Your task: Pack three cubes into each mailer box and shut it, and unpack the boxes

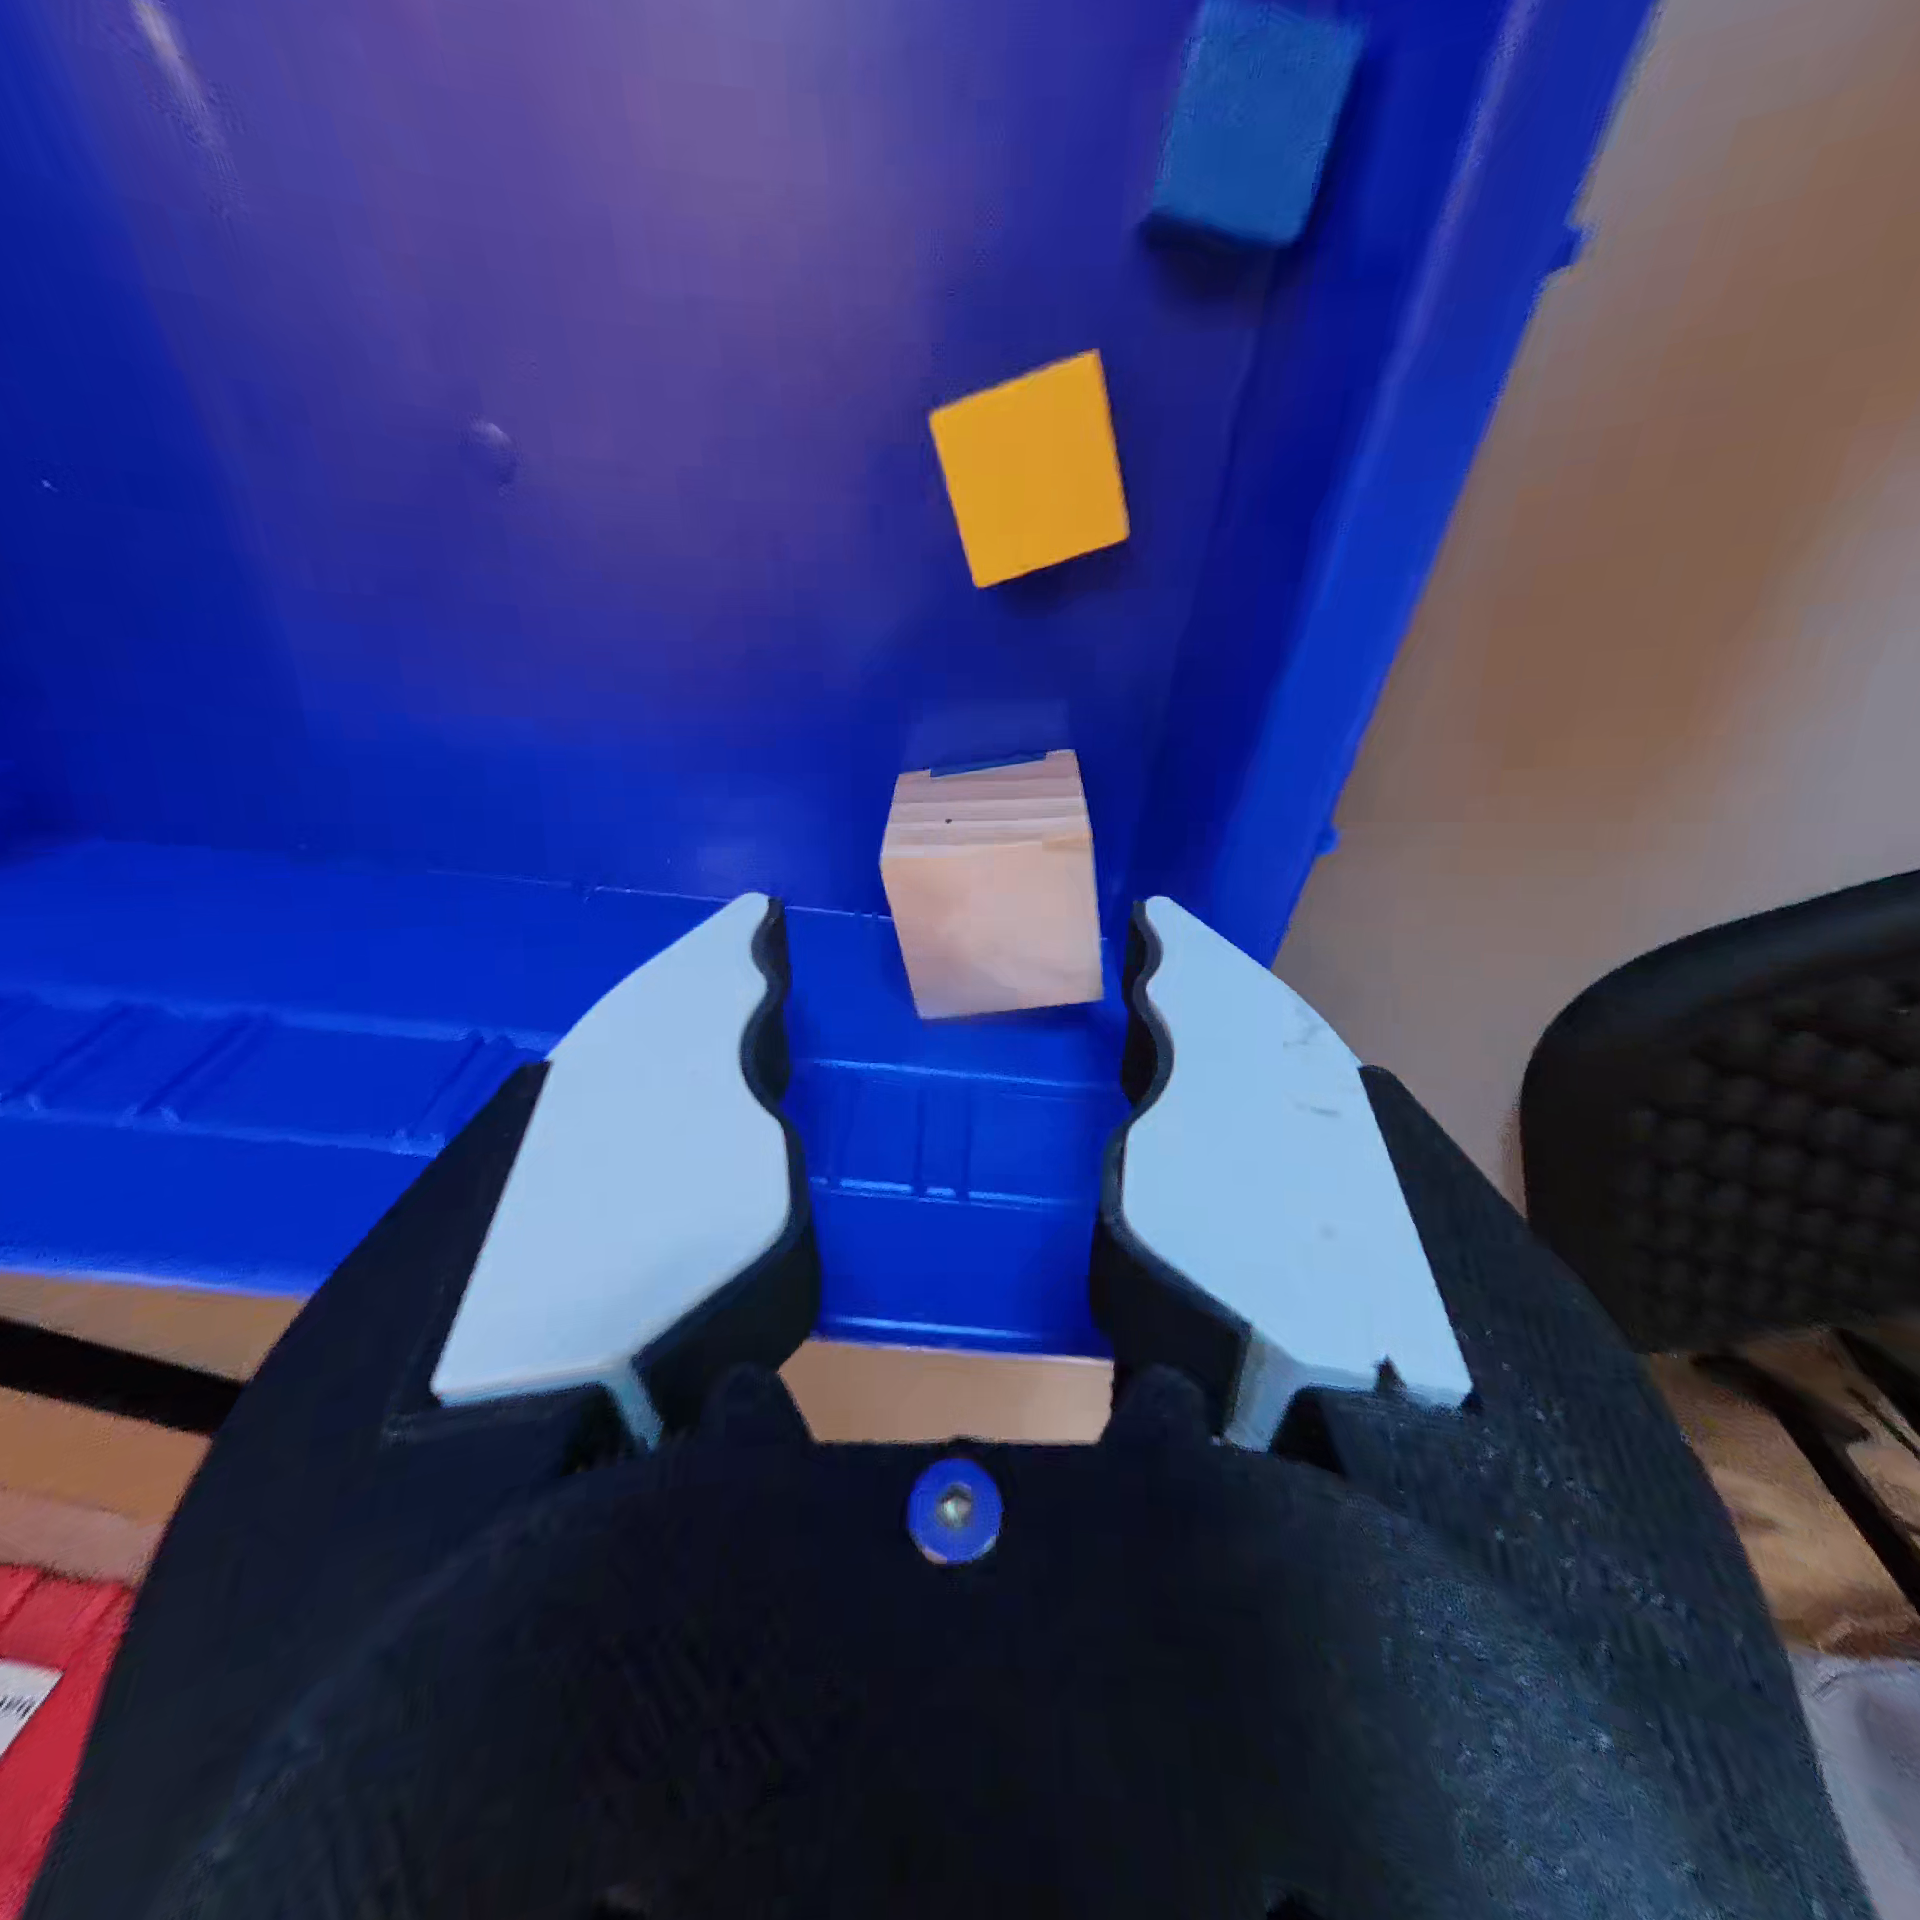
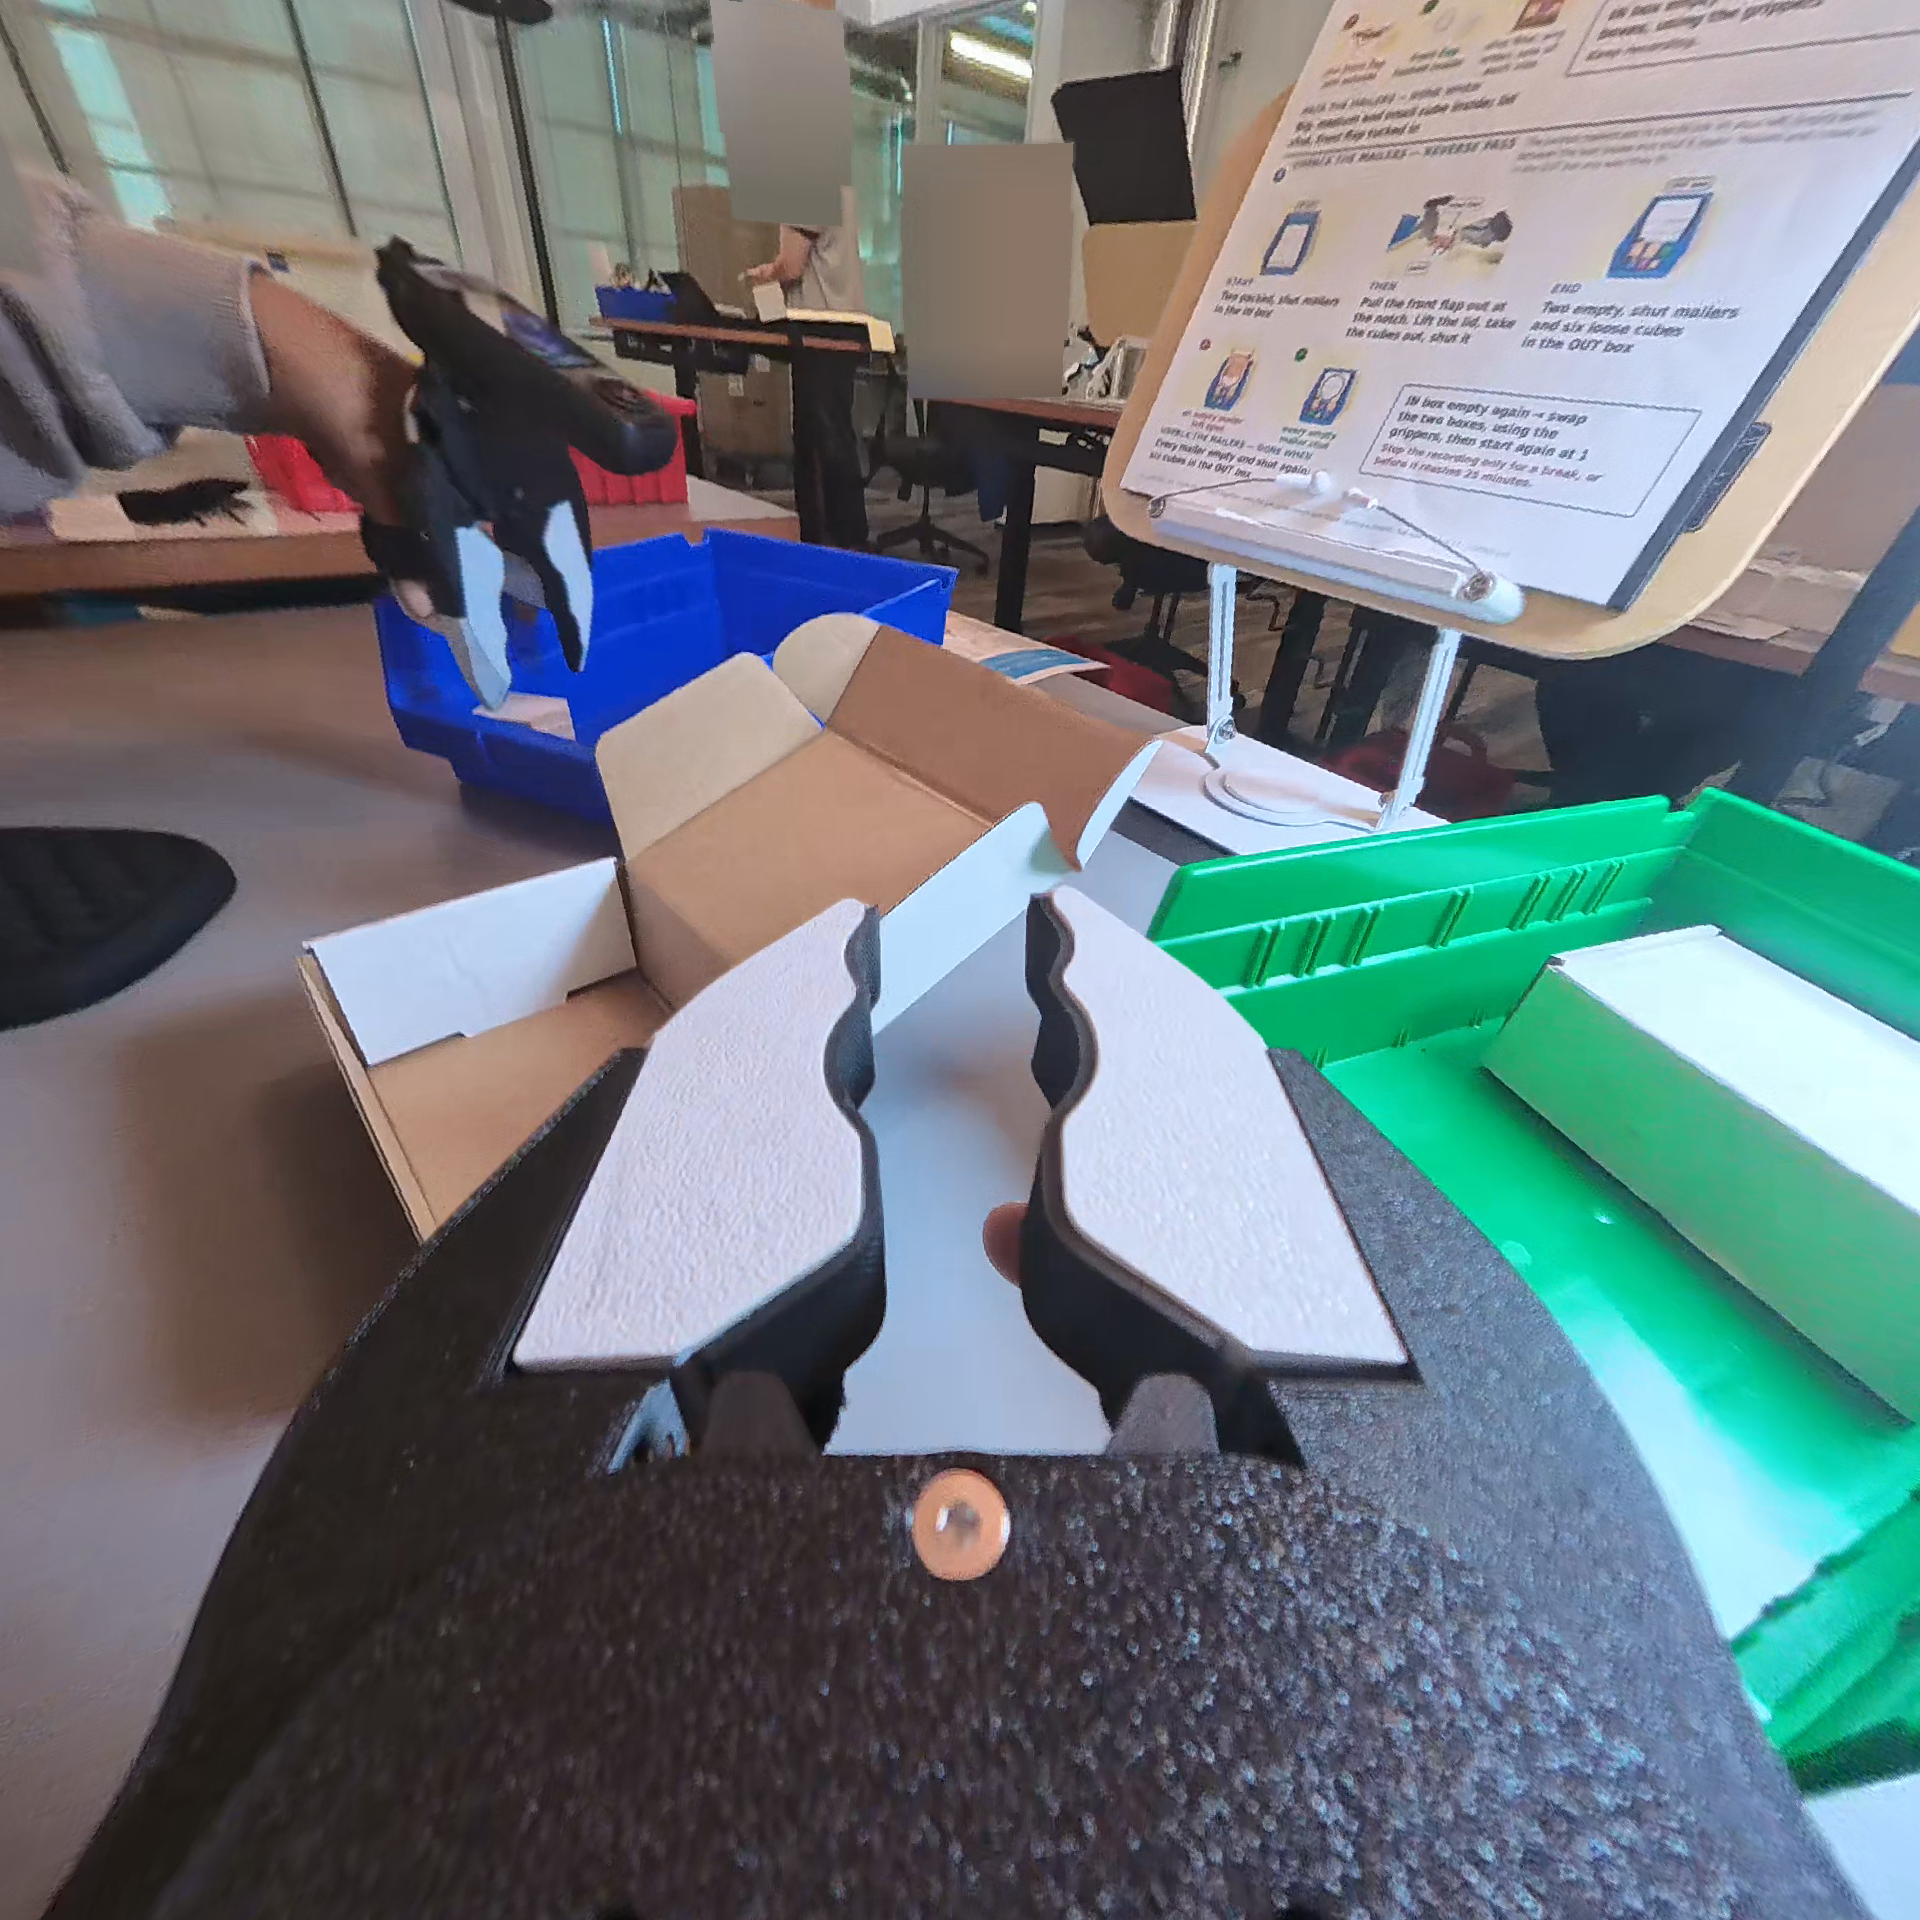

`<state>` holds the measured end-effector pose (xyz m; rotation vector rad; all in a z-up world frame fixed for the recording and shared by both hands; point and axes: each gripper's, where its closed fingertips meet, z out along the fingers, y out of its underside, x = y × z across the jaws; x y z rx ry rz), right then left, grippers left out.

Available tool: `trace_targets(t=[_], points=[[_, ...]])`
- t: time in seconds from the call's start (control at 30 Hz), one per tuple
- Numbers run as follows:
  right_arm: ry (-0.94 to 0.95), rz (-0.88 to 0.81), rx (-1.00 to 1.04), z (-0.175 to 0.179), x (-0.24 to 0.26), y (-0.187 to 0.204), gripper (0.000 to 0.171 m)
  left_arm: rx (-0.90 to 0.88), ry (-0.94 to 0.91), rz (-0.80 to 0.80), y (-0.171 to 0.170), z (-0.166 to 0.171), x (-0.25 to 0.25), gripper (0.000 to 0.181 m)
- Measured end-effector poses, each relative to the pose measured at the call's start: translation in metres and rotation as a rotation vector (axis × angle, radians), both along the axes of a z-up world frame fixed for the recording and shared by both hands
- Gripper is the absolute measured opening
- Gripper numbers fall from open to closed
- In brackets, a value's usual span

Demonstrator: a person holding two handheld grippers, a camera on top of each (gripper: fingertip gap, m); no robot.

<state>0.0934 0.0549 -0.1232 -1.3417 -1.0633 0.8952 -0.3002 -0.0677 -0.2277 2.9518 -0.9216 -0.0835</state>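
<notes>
A grey tabletop (image 2: 156,1195) carries a blue plastic bin (image 1: 416,623) beneath the released, empty left gripper (image 1: 956,935), whose jaws gape toward a pale wooden cube (image 1: 992,914), an orange cube (image 1: 1029,468) beyond. The right gripper (image 2: 951,935), parted and empty, faces an open cardboard mailer box (image 2: 727,883), its lid raised away; a green bin (image 2: 1558,1247) sits to its right.

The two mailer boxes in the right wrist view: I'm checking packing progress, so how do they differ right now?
The open mailer box stands on the table with its lid up, showing its brown inside; the shut mailer box has its lid down, showing only white. The open one sits between the blue bin and the green bin; the shut one lies inside the green bin. Both are white outside.
</notes>
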Motion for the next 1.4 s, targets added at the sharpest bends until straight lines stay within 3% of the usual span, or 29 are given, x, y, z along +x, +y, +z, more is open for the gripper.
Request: trace_targets(t=[0.17, 0.37, 0.5, 0.6, 0.77, 0.9, 1.0, 1.13, 1.23, 1.3, 1.4], points=[[-0.013, -0.003, -0.036, -0.008, 0.003, 0.003, 0.025, -0.133, 0.047, -0.014, -0.005, -0.018, -0.007, 0.054], [-0.017, -0.014, -0.039, -0.009, 0.006, 0.006, 0.025, -0.006, 0.101, -0.033, 0.025, -0.013, -0.022, 0.049], [-0.031, -0.011, -0.035, -0.012, 0.005, 0.004, 0.025, -0.111, 0.061, 0.030, 0.012, -0.020, -0.022, 0.068], [-0.043, -0.008, -0.036, -0.014, 0.004, 0.003, 0.025, -0.155, 0.107, 0.064, 0.006, -0.024, -0.025, 0.070], [-0.081, -0.013, -0.039, -0.021, 0.003, 0.002, 0.024, -0.216, 0.073, 0.059, -0.001, -0.035, -0.017, 0.048], [-0.104, -0.016, -0.028, -0.025, 0.003, 0.001, 0.023, -0.181, 0.088, 0.010, 0.004, -0.032, -0.015, 0.048], [-0.100, -0.016, -0.026, -0.023, 0.004, 0.001, 0.022, -0.041, 0.081, -0.011, 0.024, -0.008, -0.010, 0.047], [-0.093, -0.019, -0.027, -0.022, 0.005, 0.002, 0.022, 0.140, -0.010, -0.116, 0.039, 0.050, 0.039, 0.047], [-0.092, -0.017, -0.031, -0.022, 0.003, 0.002, 0.021, 0.199, -0.094, -0.268, 0.034, 0.086, 0.107, 0.047], [-0.096, -0.015, -0.029, -0.022, 0.001, 0.000, 0.021, 0.183, -0.121, -0.386, 0.025, 0.092, 0.155, 0.047], [-0.101, -0.017, -0.010, -0.021, 0.000, -0.002, 0.020, 0.110, -0.138, -0.548, 0.013, 0.075, 0.218, 0.047]])
